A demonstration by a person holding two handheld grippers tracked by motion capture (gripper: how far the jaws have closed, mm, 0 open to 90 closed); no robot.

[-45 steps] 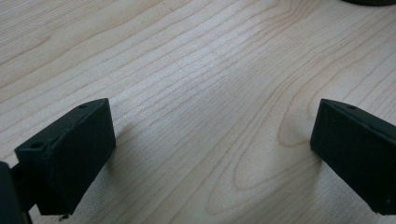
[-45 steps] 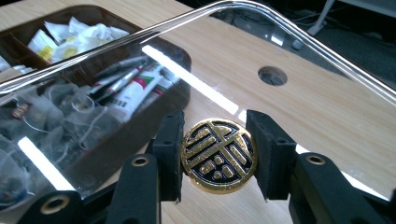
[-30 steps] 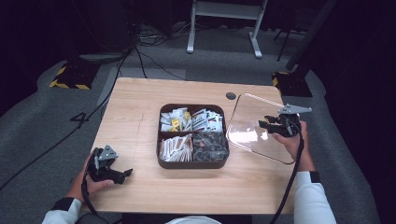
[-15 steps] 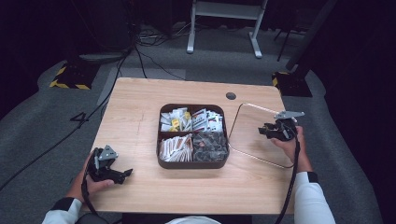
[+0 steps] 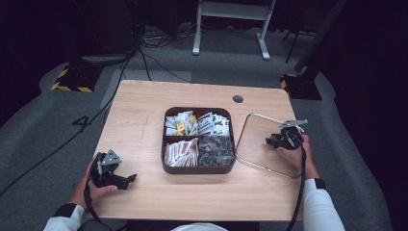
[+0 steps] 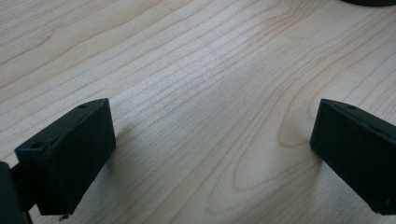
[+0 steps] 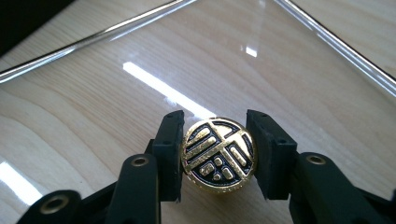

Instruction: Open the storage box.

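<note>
A clear glass lid (image 5: 260, 130) with rounded corners lies close to flat, low over the table to the right of the dark compartment box (image 5: 197, 169). I cannot tell whether the lid touches the wood. Its round black-and-gold knob (image 7: 218, 154) sits between the pads of my right gripper (image 7: 215, 135), which is shut on it. From above, the right gripper (image 5: 272, 140) is at the lid's right edge. My left gripper (image 5: 126, 179) rests at the table's front left, jaws wide open over bare wood (image 6: 210, 140).
The box holds packets and sachets in its several compartments. A small round hole (image 5: 237, 99) sits in the tabletop (image 5: 139, 115) behind the box. Cables and a white stand are on the floor beyond the table.
The right hand has come down with the lid, which was raised and tilted and now sits low and nearly flat beside the box. The left hand has not moved.
</note>
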